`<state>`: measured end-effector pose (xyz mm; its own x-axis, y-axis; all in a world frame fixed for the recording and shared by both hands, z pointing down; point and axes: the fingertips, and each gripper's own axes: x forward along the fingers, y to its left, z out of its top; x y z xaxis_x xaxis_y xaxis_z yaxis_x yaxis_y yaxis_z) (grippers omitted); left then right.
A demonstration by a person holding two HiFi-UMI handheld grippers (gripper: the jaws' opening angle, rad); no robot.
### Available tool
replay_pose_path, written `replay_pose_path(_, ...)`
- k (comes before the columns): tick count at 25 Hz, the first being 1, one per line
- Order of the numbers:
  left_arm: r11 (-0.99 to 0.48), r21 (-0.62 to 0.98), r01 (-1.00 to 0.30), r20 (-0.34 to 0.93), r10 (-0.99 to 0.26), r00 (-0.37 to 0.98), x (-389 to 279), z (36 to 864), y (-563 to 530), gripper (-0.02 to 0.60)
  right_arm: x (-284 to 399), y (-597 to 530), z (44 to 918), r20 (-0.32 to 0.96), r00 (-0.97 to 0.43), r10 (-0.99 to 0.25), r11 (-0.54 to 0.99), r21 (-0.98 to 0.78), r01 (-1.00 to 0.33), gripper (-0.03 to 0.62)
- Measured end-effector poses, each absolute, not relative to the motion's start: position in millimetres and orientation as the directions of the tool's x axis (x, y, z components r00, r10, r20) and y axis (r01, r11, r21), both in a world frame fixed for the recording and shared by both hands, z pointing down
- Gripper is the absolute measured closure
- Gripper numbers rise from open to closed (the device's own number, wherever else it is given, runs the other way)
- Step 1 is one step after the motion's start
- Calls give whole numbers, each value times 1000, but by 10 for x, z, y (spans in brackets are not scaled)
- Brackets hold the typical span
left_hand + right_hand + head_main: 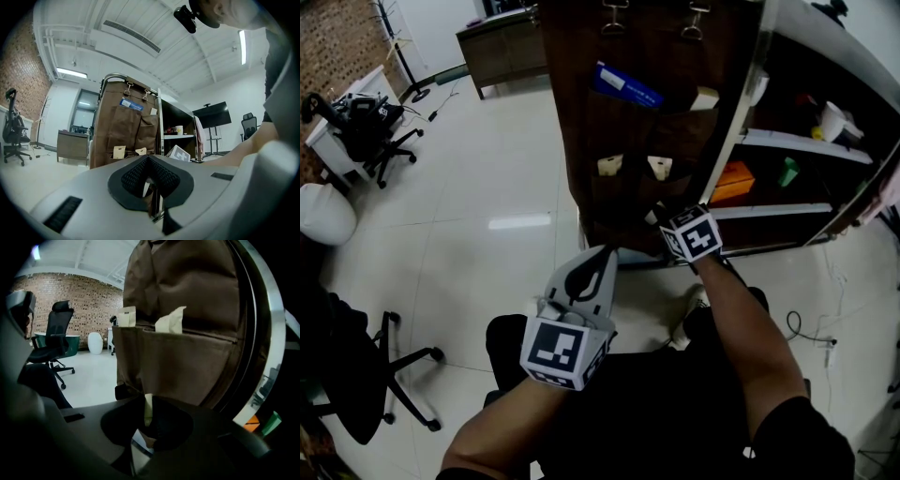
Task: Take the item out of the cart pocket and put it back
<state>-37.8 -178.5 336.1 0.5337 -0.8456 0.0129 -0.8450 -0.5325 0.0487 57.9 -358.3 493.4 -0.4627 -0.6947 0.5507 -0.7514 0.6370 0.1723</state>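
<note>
The right gripper [664,219] is pressed low against the brown fabric organizer [647,122] hanging on the cart [741,105], and its jaws stand narrow, pinching the item [148,411]. The item is a thin, pale cream strip, upright between the pads, with only its edge showing. It sits just beneath a pocket [187,366] that holds 2 cream pieces [170,320]. Whether its far end is inside a pocket cannot be told. A blue packet [626,89] pokes from a higher pocket. The left gripper [602,255] hangs back from the organizer, its jaws together and empty.
</note>
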Motion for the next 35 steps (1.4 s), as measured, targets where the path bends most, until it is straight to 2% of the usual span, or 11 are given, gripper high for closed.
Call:
replay_pose_path(9, -534, 69, -842, 24, -843, 537, -372, 3387, -1803, 581, 572, -3705, 5378, 613, -423, -668, 649, 201, -734, 523)
replay_pose_path(27, -532, 82, -843, 30, -844, 536, -376, 3414, -1821, 581, 488, -3766, 5660, 630, -408, -660, 652, 212, -727, 517)
replay_pose_path(30, -531, 84, -843, 30, -845, 534, -383, 3414, -1820, 581, 482, -3755, 5650, 624, -402, -670, 649, 228, -726, 456)
replay_pose_path(35, -532, 82, -843, 31, -844, 535, -381, 3417, -1828, 581, 454, -3736, 5555, 593, -419, -687, 651, 247, -718, 454)
